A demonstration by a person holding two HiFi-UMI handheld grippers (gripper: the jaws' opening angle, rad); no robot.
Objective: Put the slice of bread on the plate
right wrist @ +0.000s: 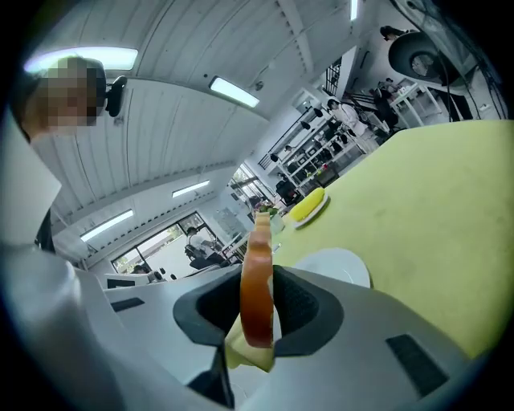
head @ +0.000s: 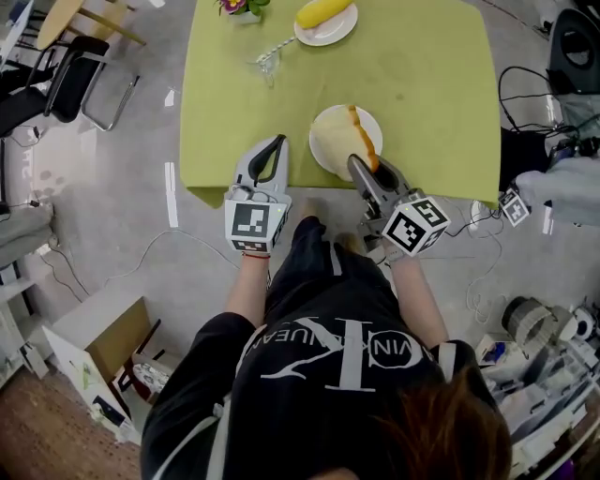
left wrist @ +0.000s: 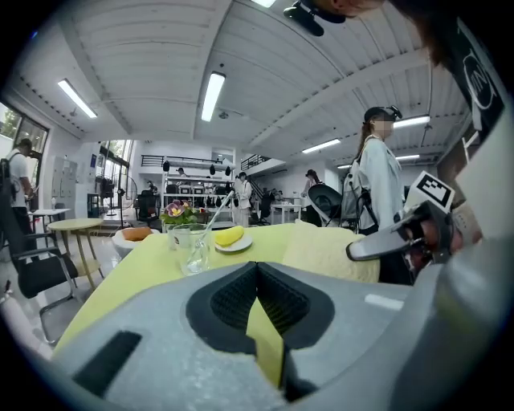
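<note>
Lime-green cloth is spread over the table, which is set on a grey floor in a bright open workspace. At the table's near edge, a white plate is seen.

The slice of bread is held on edge over this plate, with its pale face turned toward 9 o'clock and its brown crust toward 3 o'clock. Whether it touches the plate cannot be told. The right gripper is brought in from 5 o'clock of the plate, and its jaws are clamped on the slice. In the right gripper view the crust is seen edge-on, pinched between the black pads.

The left gripper is held at 9 o'clock of the plate, just beside it over the table edge. Its jaws are closed together at the tips, with nothing gripped between them.

At 11 o'clock of the plate, well apart, a clear glass with a utensil in it is placed. At 12 o'clock, by the far edge, a small plate bearing a yellow food item is set. Pansies are placed to its left.
</note>
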